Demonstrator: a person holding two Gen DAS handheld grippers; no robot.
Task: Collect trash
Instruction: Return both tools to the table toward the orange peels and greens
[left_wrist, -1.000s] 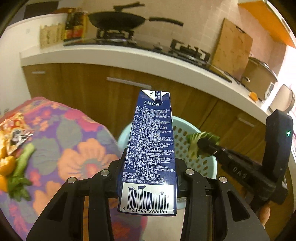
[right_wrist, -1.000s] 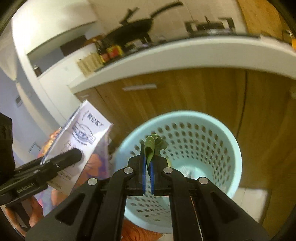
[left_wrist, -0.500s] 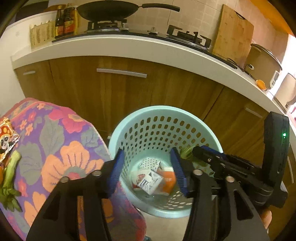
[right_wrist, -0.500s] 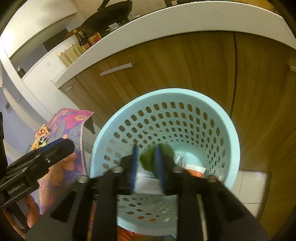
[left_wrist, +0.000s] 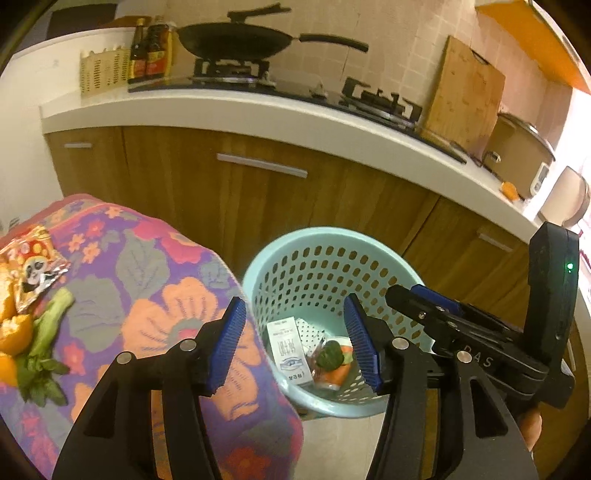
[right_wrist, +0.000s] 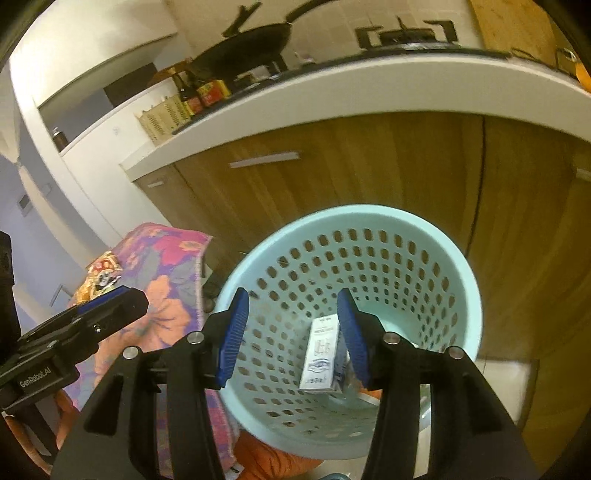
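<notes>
Two sets of tongs hang over one pale blue perforated basket (left_wrist: 295, 254), and we take that basket as our landmark. It stands on the floor in front of the wooden cabinets, its round wall pierced with rows of oval holes, its rim smooth and solid.

Just beside the basket, on its left in the left wrist view, we see the table (left_wrist: 155, 280) under a flowered cloth of purple, orange and pink. On the cloth, well apart from the basket, lie a crumpled snack wrapper (left_wrist: 31, 266) with a panda face, green vegetable stalks (left_wrist: 46, 332) and pieces of orange peel (left_wrist: 14, 332).

Inside the basket, at the bottom, we find a milk carton (left_wrist: 288, 350) lying with its white printed face up; the right wrist view shows the same carton (right_wrist: 322, 356) leaning against the basket's inner wall. Next to it sit a green vegetable scrap (left_wrist: 330, 355), something orange beneath that, and a white dotted piece behind the carton.

Our left tongs (left_wrist: 295, 343) gape wide above the basket's near rim, blue ribbed pads parted and nothing between them. Our right tongs (right_wrist: 291, 334) are likewise spread wide over the basket's mouth, holding nothing; in the left wrist view they (left_wrist: 404, 295) reach in over the basket's right rim.
</notes>
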